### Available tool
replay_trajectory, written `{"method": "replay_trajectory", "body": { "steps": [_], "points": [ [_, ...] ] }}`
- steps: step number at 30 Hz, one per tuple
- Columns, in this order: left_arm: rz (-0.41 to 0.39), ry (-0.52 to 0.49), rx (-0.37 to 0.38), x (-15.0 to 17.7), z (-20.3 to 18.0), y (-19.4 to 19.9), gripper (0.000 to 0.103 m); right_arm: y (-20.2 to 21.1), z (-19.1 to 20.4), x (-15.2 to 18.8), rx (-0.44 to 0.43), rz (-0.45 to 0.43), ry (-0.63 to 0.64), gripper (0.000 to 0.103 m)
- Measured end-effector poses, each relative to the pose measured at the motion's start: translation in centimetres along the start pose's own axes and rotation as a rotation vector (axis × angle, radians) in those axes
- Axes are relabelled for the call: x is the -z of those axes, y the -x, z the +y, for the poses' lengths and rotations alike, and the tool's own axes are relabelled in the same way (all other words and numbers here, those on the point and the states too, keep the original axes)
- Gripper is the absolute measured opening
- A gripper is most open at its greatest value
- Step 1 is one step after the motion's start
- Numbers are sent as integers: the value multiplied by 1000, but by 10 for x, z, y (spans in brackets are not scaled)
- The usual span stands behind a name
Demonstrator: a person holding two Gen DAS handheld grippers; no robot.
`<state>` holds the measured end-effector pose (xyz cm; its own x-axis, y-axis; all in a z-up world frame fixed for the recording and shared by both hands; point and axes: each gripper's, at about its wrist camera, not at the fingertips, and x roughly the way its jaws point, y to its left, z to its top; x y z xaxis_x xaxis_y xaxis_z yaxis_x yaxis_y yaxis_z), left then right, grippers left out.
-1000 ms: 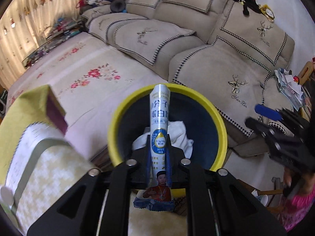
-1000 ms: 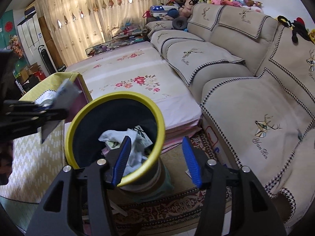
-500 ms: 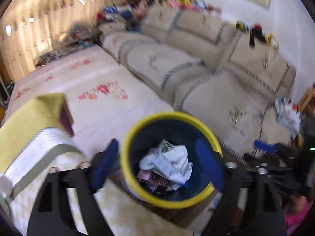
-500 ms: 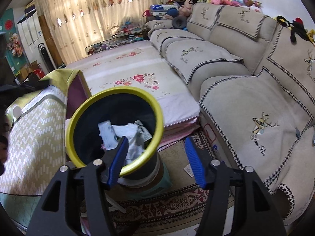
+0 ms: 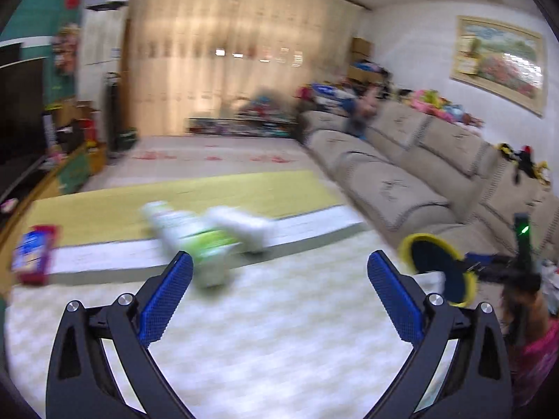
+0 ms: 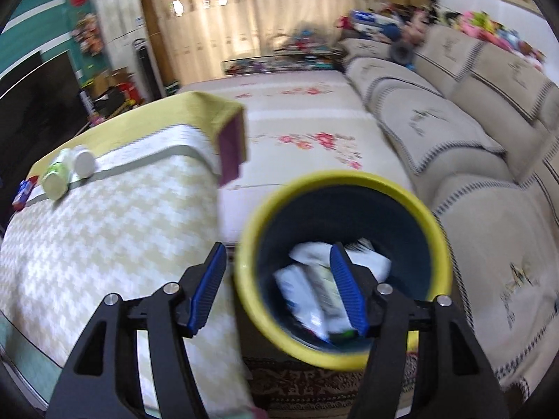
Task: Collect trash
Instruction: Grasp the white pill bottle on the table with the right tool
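Note:
My left gripper (image 5: 277, 272) is open and empty above the checked tablecloth (image 5: 279, 314). Ahead of it lie a green-and-white bottle (image 5: 195, 241) and a white bottle (image 5: 241, 225), both blurred. A red and blue packet (image 5: 33, 258) lies at the table's left edge. My right gripper (image 6: 277, 282) is open and empty over the near rim of the yellow-rimmed trash bin (image 6: 433, 223), which holds white wrappers and paper (image 6: 314, 289). The bottles (image 6: 57, 174) and the packet (image 6: 22, 192) also show in the right wrist view, far left on the table.
The bin also shows in the left wrist view (image 5: 424, 239) at the right, with the other gripper (image 5: 517, 269) beside it. A beige sofa (image 6: 454, 111) runs along the right. A floral mat (image 6: 304, 122) lies behind the table. A patterned rug (image 6: 297, 387) lies under the bin.
My left gripper let go of the long wrapper over the bin, opened, and swung left to the table. My right gripper shifted left; the bin now sits right of centre.

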<state>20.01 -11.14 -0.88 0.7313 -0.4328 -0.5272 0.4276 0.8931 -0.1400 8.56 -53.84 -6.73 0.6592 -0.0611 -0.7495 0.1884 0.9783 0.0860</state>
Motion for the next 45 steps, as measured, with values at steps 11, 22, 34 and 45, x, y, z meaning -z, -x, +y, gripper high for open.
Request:
{"method": "replay_trajectory", "body": {
  "steps": [11, 22, 34, 45],
  "points": [
    [-18, -2, -212, 30, 119, -15, 98, -44, 125, -52, -133, 13, 180, 60],
    [-26, 40, -187, 41, 114, -7, 98, -77, 208, -78, -258, 40, 313, 60],
    [-35, 49, -193, 44, 117, -4, 98, -128, 279, -105, -359, 94, 427, 60],
    [-21, 52, -174, 40, 112, -7, 98, -160, 299, -121, -385, 104, 442, 60]
  ]
}}
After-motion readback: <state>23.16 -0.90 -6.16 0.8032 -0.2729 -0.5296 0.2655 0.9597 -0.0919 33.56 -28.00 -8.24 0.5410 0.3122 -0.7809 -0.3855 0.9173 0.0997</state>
